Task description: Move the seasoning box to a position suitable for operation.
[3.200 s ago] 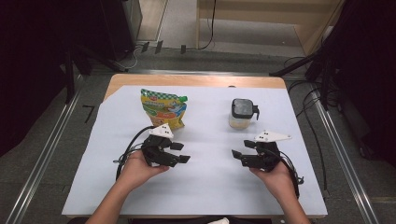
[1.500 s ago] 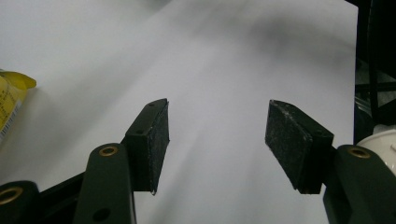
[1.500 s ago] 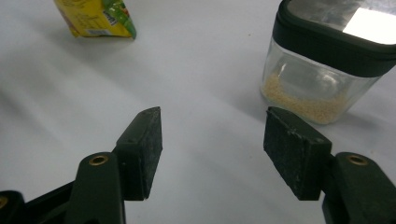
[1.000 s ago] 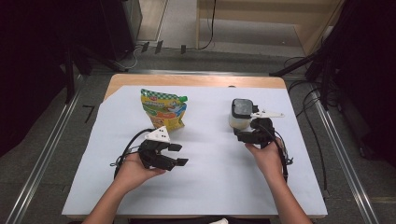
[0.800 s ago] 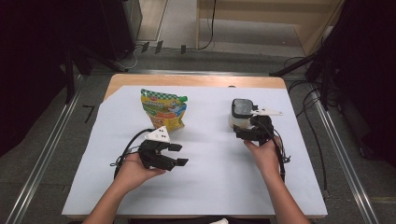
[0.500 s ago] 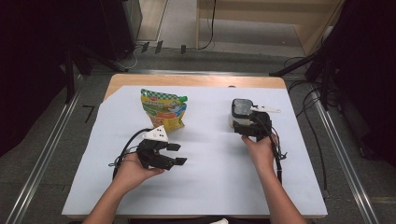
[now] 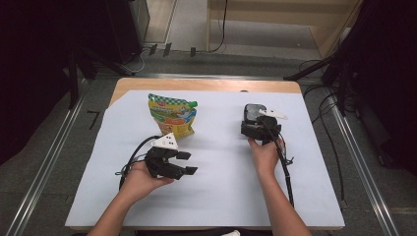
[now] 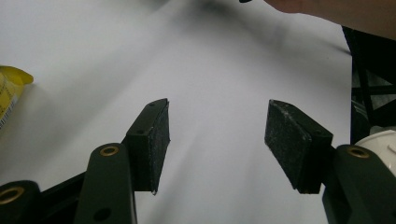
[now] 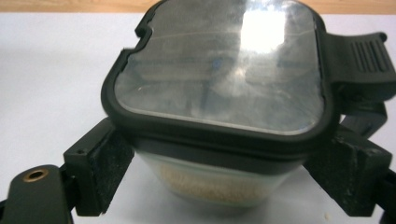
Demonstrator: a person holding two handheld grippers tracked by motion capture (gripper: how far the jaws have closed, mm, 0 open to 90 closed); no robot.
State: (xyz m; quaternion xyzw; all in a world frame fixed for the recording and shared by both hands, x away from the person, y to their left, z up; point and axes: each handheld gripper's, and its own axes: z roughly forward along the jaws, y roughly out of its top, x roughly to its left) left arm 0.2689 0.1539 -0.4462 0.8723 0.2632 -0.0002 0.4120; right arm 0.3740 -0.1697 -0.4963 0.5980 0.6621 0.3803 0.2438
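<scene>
A white sheet covers the wooden surface (image 7: 206, 84), with dark floor and cables around it.

The right claw (image 9: 224, 186) has just been spreading its jaws, and they now stand on either side of a clear container (image 9: 219, 93) with a black-rimmed lid. In the right gripper view the container sits between the two pads (image 9: 109, 170), low in the claw's reach. The left pad lies right at the container's wall under the lid rim, and the right pad lies just beside the other wall. Whether they press on it cannot be told. Pale grainy contents show through the lower wall. A black latch tab (image 9: 362, 58) juts from the lid's far right corner. In the high view this claw (image 7: 256, 129) is at the near side of the container (image 7: 253, 113), toward the right of the sheet.

The left claw (image 7: 189, 163) rests in the person's hand well apart from the container, its jaws spread with nothing between them. A green and yellow snack pouch (image 7: 172, 114) lies just beyond it.
</scene>
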